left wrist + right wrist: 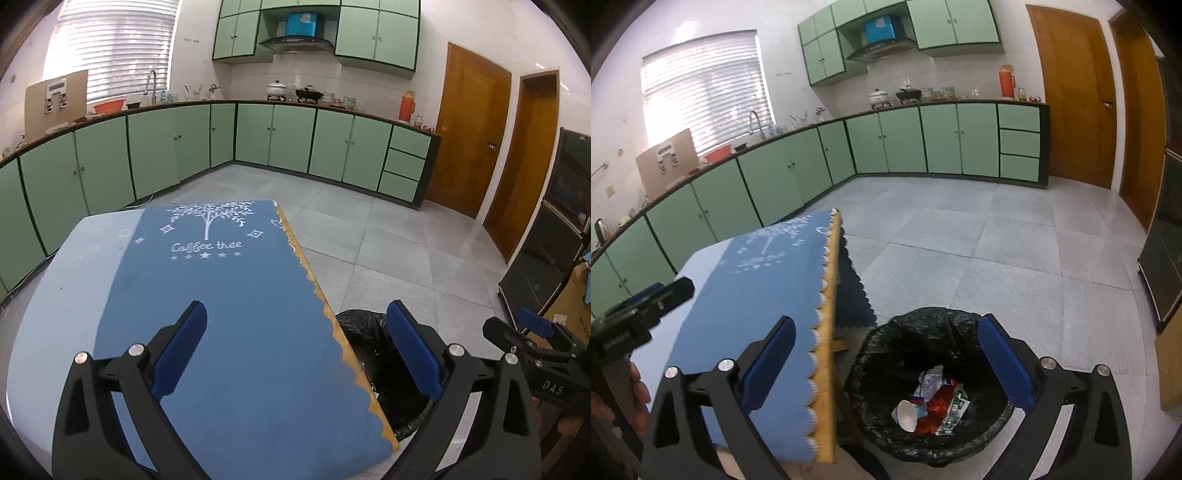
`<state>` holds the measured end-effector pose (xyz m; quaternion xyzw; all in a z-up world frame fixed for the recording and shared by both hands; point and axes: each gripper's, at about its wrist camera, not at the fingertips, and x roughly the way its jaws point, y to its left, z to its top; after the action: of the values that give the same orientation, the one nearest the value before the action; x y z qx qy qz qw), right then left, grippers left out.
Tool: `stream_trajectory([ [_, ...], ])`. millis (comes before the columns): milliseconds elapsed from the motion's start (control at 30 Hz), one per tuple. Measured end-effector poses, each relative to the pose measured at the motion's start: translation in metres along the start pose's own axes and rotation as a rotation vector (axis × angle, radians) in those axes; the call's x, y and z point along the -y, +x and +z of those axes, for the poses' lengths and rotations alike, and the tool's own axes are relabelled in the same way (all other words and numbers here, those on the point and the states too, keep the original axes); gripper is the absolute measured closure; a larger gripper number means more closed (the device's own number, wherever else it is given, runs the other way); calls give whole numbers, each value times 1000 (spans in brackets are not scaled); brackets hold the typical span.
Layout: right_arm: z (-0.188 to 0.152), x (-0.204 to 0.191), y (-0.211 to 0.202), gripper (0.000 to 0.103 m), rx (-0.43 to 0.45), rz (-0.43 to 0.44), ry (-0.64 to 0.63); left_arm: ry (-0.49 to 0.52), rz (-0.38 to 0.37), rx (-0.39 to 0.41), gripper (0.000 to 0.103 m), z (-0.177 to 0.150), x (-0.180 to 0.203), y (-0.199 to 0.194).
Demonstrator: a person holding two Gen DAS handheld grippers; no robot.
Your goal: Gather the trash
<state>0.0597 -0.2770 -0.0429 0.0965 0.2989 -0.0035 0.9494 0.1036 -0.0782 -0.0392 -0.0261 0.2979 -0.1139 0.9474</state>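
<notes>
A bin lined with a black bag (pixel 923 343) stands on the floor beside the table; inside lie a white paper cup (pixel 905 415), crumpled red and silver wrappers (pixel 936 397) and other scraps. My right gripper (pixel 886 362) hovers above the bin's mouth, open, nothing between its blue pads. My left gripper (pixel 295 347) is open too, empty, above the blue "Coffee tree" mat (pixel 221 295) at the table's right edge. The bin (pixel 364 332) shows just past that edge in the left wrist view, and the right gripper (pixel 535 328) sits at the far right there.
The mat covers a wooden table with a pale surface (pixel 74 277) to its left. Grey tiled floor (pixel 997 258) stretches to green kitchen cabinets (pixel 258 136). Wooden doors (pixel 472 129) stand at the right, a dark cabinet (pixel 1167 258) beside them. A hand (pixel 635 402) holds the left gripper.
</notes>
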Motion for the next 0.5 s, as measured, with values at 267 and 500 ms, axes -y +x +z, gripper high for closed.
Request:
stream_trajectory([
  [267,2,-24,-47,6,31,37,-37,-14,15,46,8,-11,-6,-57],
  [500,-1,-42,-90,6,80,57,-87,7,31,99,8,-21,-1,-100],
])
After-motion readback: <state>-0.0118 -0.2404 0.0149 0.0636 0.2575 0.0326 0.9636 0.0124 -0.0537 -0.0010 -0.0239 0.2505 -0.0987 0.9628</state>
